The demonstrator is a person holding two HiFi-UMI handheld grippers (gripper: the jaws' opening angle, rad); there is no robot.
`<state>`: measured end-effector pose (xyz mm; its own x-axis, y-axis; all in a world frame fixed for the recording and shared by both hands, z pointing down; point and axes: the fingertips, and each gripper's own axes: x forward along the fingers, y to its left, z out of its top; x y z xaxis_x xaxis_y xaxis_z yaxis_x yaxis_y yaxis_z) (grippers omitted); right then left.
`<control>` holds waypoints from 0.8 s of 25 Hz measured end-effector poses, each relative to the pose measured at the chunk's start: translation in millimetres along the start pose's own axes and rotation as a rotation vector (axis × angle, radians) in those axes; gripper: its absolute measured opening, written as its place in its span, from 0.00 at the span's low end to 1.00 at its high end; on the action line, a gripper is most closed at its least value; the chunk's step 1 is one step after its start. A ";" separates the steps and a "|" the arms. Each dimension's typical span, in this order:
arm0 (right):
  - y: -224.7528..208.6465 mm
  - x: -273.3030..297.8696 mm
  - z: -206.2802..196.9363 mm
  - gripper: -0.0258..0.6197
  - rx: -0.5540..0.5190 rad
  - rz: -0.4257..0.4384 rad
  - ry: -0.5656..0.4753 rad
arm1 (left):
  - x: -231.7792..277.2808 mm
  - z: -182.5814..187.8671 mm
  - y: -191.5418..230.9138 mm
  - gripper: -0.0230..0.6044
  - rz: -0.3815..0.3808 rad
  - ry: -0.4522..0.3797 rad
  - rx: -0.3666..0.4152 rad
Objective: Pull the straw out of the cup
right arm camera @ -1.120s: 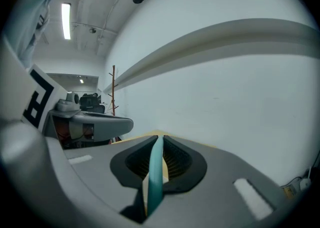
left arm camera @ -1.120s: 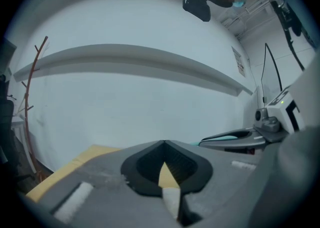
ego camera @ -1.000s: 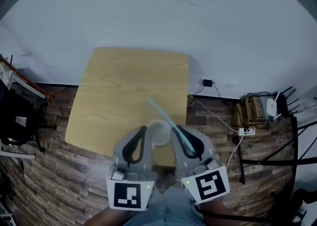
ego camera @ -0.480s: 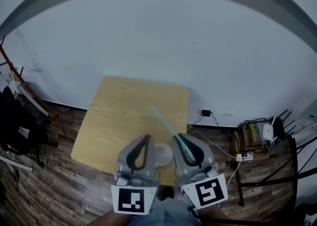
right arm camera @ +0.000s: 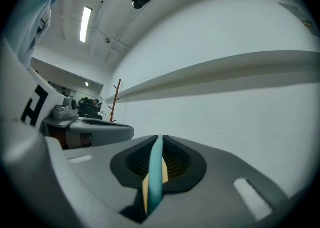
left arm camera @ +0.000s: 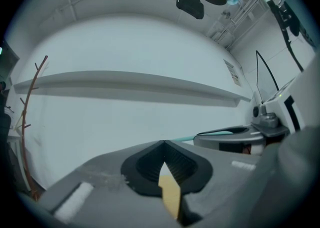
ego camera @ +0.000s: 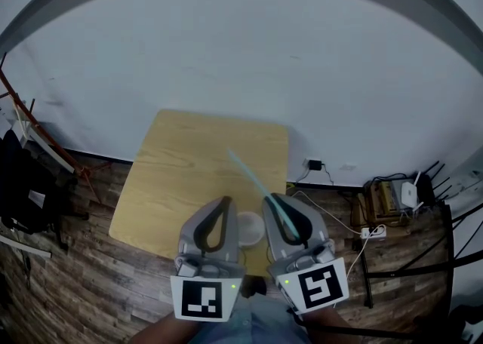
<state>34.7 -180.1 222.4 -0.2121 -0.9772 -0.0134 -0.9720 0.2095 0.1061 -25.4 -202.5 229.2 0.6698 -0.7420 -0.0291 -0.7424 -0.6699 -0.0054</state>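
Observation:
A light blue straw point(ego camera: 255, 181) slants up and away from my right gripper point(ego camera: 268, 201), clear of the cup; the jaws are closing with the straw between the pads. In the right gripper view the straw point(right arm camera: 156, 172) runs along the slot between the jaws of that gripper point(right arm camera: 160, 138). The white cup point(ego camera: 249, 228) stands near the front edge of the wooden table point(ego camera: 189, 161), seen between and below the two grippers. My left gripper point(ego camera: 224, 201) is shut and holds nothing; the left gripper view shows its tips point(left arm camera: 164, 143) meeting, with only table colour in the slit behind.
The white wall fills the far side. On the wooden floor to the right lie cables, a power strip point(ego camera: 373, 233) and a router point(ego camera: 411, 195). A dark rack point(ego camera: 23, 199) stands at the left. The other gripper point(left arm camera: 235, 134) shows at the right of the left gripper view.
Both grippers have risen side by side, the right one carrying the straw. The cup stays on the table and now sits lower between them. The view has tilted up towards the wall.

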 end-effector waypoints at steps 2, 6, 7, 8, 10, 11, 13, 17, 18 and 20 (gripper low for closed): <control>3.1 0.8 0.3 0.09 -0.005 0.008 0.004 | 1.0 -1.4 0.1 0.07 -0.002 0.005 -0.004; 4.5 1.4 -1.7 0.09 -0.006 0.009 0.013 | 1.4 -2.9 1.6 0.07 -0.003 0.010 0.000; 4.3 1.3 -2.2 0.09 -0.006 0.010 0.016 | 1.3 -2.9 1.9 0.07 -0.003 0.011 0.001; 4.1 1.3 -2.4 0.09 -0.008 0.011 0.018 | 1.3 -2.9 2.1 0.07 -0.002 0.012 0.000; 3.8 1.7 -1.8 0.09 -0.011 0.013 0.019 | 1.9 -2.8 2.5 0.07 -0.001 0.015 -0.004; 3.8 2.0 -1.1 0.09 -0.012 0.013 0.017 | 2.1 -2.8 2.7 0.07 0.000 0.017 -0.006; 3.9 2.0 -0.7 0.09 -0.011 0.013 0.015 | 1.9 -3.0 2.9 0.07 0.000 0.017 -0.005; 2.6 0.1 -1.0 0.09 -0.012 0.011 0.010 | 1.5 -2.8 1.8 0.07 0.002 0.009 -0.004; 2.6 -1.0 -1.1 0.09 -0.012 0.011 0.008 | 0.9 -2.8 1.1 0.07 0.002 0.006 -0.001; 2.3 -3.0 -2.0 0.09 -0.011 0.010 0.010 | 0.0 -3.9 -0.6 0.07 0.002 0.008 -0.001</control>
<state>33.4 -176.8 224.6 -0.2209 -0.9753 -0.0028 -0.9687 0.2190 0.1170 -24.8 -202.3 233.1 0.6687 -0.7432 -0.0211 -0.7434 -0.6688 -0.0046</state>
